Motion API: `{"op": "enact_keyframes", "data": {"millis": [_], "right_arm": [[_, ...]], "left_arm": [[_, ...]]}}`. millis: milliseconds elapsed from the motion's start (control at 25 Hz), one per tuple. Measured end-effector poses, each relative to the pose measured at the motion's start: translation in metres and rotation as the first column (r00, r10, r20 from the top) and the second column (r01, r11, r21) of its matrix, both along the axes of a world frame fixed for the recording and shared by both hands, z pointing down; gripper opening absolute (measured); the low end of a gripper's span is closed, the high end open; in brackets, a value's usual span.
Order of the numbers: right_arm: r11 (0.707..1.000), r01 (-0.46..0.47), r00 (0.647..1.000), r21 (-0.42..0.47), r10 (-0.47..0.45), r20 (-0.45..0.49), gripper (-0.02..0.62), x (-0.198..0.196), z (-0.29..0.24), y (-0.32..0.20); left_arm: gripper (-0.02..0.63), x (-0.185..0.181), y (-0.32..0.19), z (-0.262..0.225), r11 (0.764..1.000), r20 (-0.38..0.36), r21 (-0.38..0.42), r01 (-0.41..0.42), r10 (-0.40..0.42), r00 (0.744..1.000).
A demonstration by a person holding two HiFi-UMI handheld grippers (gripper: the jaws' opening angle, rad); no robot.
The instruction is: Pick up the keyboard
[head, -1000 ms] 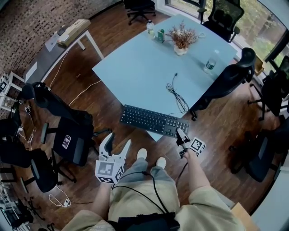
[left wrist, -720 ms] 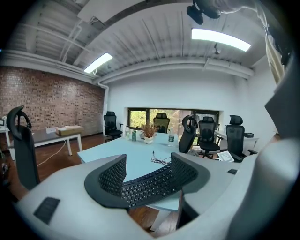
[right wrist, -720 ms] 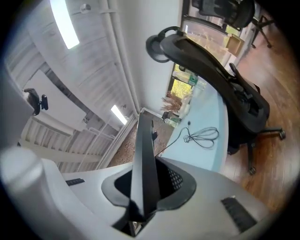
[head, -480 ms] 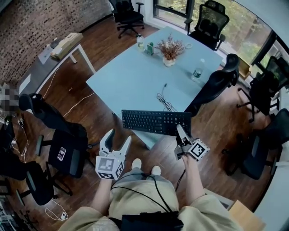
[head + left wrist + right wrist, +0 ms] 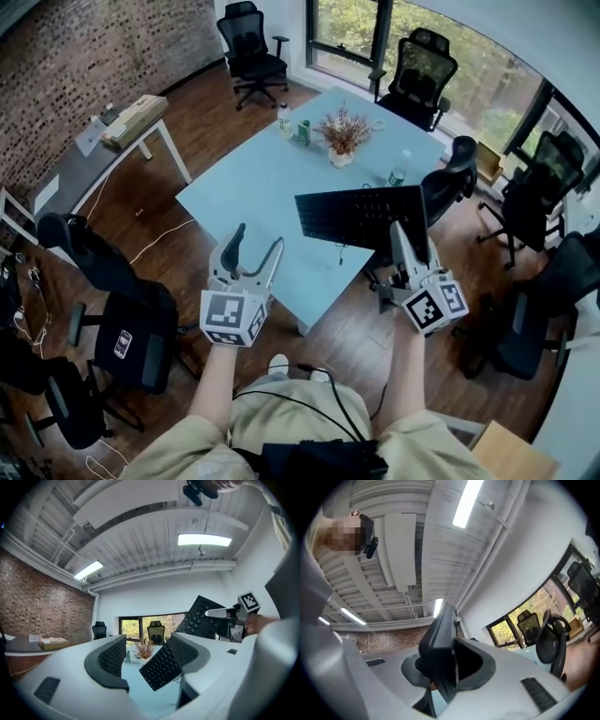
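The keyboard (image 5: 361, 217) hangs over the table (image 5: 272, 187), plant (image 5: 342, 131) seemingly behind.

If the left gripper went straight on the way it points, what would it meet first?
Probably the free end of the keyboard, which shows between the open jaws of the left gripper. Depth is unclear, so it might pass it toward the dried plant.
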State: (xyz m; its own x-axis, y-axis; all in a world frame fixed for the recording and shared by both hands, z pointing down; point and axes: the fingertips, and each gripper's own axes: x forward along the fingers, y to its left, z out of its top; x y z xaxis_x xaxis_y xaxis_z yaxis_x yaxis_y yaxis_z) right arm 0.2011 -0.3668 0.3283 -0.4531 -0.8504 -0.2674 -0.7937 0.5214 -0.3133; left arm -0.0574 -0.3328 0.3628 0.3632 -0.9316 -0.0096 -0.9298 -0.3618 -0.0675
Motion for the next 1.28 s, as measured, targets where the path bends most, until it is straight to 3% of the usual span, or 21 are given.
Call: {"op": "enact_keyframes", "data": {"millis": [160, 520, 840, 1280], "right_arm": [[0.998, -0.016, 0.996, 0.066, 0.021, -0.083, 0.087, -0.017, -0.026, -0.002], [0.988, -0.020, 0.951, 0.152, 0.066, -0.301, 0.087, -0.063, -0.036, 0.018], [0.993, -0.039, 0.968, 0.109, 0.065, -0.242, 0.087, -0.068, -0.030, 0.013], [0.990, -0.084, 0.951, 0.112, 0.113, -0.288, 0.087, -0.064, -0.027, 0.012]], "left_arm": [[0.299, 0.001, -0.008, -0.026, 0.997, 0.000, 0.075, -0.006, 0.006, 1.000], [0.299, -0.006, -0.009, -0.041, 0.990, 0.007, 0.138, 0.013, -0.014, 1.000], [0.299, 0.009, -0.006, -0.046, 0.994, -0.002, 0.103, -0.019, 0.019, 1.000], [0.299, 0.007, -0.007, -0.035, 0.997, 0.004, 0.076, -0.014, 0.014, 1.000]]}}
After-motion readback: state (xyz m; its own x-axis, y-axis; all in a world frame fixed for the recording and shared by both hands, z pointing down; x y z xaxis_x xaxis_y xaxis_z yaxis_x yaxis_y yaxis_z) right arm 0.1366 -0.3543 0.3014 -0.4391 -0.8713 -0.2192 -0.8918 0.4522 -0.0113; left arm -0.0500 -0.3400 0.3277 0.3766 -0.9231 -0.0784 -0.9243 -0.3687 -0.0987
